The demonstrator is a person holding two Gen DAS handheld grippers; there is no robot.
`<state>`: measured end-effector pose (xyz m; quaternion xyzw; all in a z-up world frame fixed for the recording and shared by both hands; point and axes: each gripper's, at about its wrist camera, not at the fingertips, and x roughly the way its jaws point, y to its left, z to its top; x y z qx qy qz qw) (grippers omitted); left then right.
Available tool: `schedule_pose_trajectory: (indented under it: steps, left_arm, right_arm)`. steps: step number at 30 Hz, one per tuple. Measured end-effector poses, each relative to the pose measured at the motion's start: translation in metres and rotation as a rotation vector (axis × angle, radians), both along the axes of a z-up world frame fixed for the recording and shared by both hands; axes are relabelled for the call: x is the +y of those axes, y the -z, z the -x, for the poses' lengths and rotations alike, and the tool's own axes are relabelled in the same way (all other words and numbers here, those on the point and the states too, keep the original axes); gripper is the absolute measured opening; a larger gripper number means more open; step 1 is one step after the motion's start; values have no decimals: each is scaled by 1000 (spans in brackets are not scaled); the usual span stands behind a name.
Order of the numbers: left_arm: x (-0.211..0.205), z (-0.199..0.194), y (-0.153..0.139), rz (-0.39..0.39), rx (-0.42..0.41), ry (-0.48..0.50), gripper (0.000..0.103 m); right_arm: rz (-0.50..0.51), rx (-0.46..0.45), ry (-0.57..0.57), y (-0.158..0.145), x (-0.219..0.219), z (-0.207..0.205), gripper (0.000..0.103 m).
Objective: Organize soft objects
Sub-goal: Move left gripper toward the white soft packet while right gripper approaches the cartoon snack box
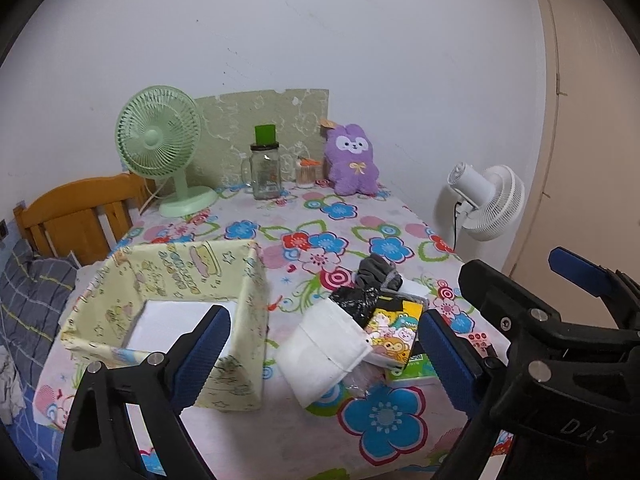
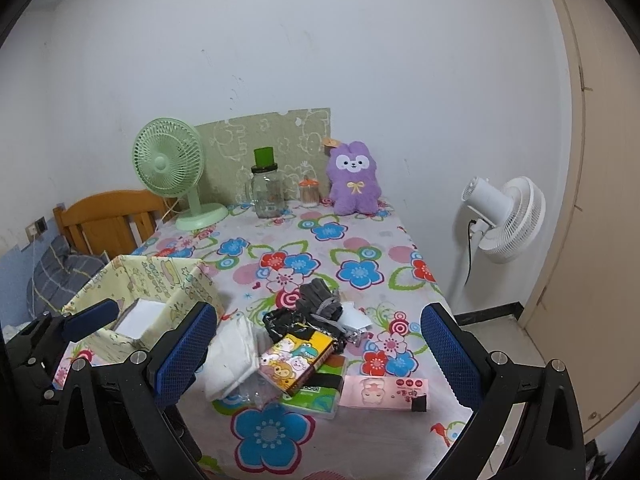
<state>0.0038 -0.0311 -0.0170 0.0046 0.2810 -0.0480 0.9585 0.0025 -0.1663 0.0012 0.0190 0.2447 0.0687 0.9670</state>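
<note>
Tools come first, closest of all: the left tool has its blue fingers wide apart and holds nothing, and the right tool is just as wide open with nothing in it. Both hang above the near edge of the bench, which wears a cloth with big flowers. Just past the tools lies a pile of soft things near the bench's near edge: a folded white cloth, a cartoon tissue pack on a green tissue pack, a pink packet, a crinkly black bag and grey gloves behind. By the near left corner stands a yellow fabric box, open on top, with something white inside. At the far edge stand a green fan, a glass jar and a purple plush bunny.
</note>
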Motion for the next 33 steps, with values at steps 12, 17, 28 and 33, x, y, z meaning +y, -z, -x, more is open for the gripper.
schedule_pose_trajectory:
  steps: [12,17,28,33]
  left_arm:
    - [-18,-13,34,-8,96,25,88]
    - [-23,-17,45,-8,128,27,84]
    - [-26,-30,67,-26,188,13,74]
    - [-26,-34,76,-52,199,-8,65]
  right_arm:
    - [-5,66,-13,34,-13,-16,98]
    - [-6,97,-20,45,-13,-21,98]
    - [3,149,-46,66,-6,-34,98]
    - [9,178,-60,75,-3,-41,98]
